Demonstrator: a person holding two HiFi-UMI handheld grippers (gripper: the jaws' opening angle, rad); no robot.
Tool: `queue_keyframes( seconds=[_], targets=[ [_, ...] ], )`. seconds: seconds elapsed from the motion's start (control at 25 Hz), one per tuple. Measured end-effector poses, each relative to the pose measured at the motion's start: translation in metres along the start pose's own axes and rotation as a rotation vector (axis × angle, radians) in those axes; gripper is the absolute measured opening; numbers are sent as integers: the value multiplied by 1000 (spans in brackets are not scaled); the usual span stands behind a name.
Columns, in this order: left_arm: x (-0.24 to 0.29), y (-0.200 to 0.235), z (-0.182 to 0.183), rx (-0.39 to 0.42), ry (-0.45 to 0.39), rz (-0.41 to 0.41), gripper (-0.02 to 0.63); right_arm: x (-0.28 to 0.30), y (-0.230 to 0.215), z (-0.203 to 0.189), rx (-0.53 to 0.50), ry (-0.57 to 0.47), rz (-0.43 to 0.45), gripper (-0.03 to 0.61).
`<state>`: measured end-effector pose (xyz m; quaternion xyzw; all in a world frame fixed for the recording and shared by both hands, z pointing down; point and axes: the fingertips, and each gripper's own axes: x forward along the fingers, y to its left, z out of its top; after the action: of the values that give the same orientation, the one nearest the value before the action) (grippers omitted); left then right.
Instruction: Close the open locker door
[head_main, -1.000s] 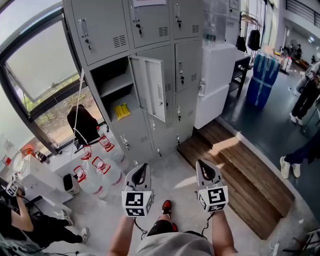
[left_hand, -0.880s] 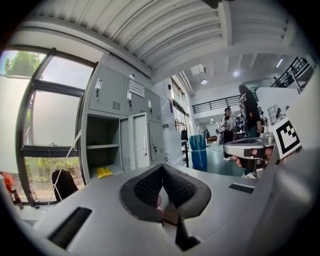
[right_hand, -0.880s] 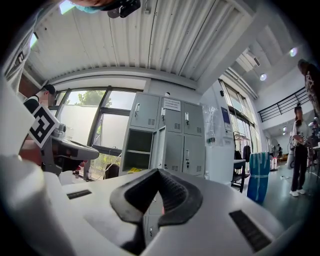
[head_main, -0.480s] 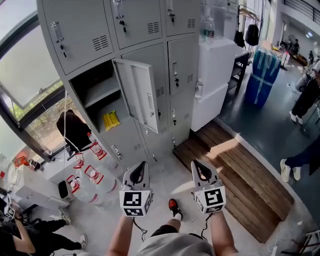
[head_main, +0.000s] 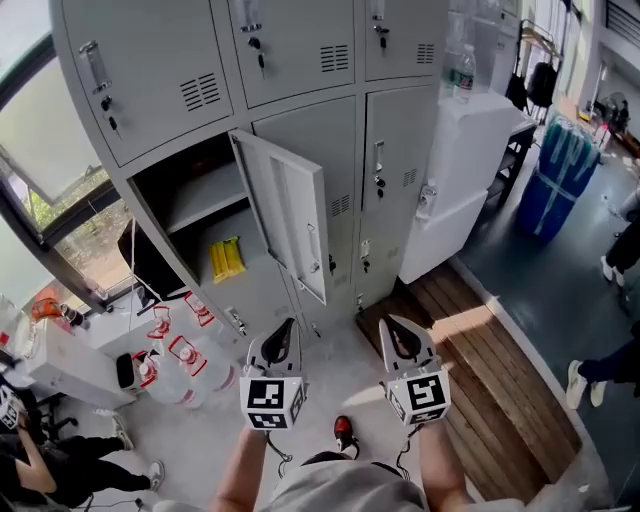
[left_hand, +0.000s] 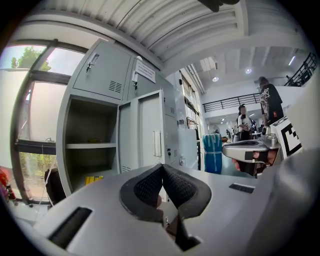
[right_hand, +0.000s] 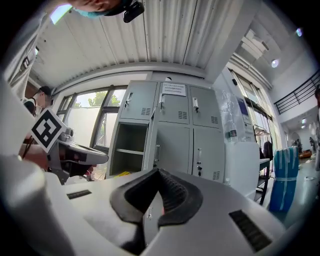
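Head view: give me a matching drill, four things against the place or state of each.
Things:
1. locker door
2. yellow pack
3. water jugs
4. blue bundle

Place or state:
A. lower left of the view, red labels
B. swung open
C. far right of the view
D. inside the open locker

Pairs: 1-B, 2-D, 3-A, 4-C
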<state>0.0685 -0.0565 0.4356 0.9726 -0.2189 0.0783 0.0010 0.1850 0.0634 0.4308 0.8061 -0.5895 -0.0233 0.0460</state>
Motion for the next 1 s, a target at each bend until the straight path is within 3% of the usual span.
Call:
queue_keyframes(
  seconds=[0.64, 1.0],
  targets=[
    [50, 51, 6, -21, 23, 183, 21, 106, -6, 8, 23, -46, 235, 15],
    [47, 63, 7, -56, 32, 379, 21, 147, -3, 15, 38, -89, 463, 16]
  ],
)
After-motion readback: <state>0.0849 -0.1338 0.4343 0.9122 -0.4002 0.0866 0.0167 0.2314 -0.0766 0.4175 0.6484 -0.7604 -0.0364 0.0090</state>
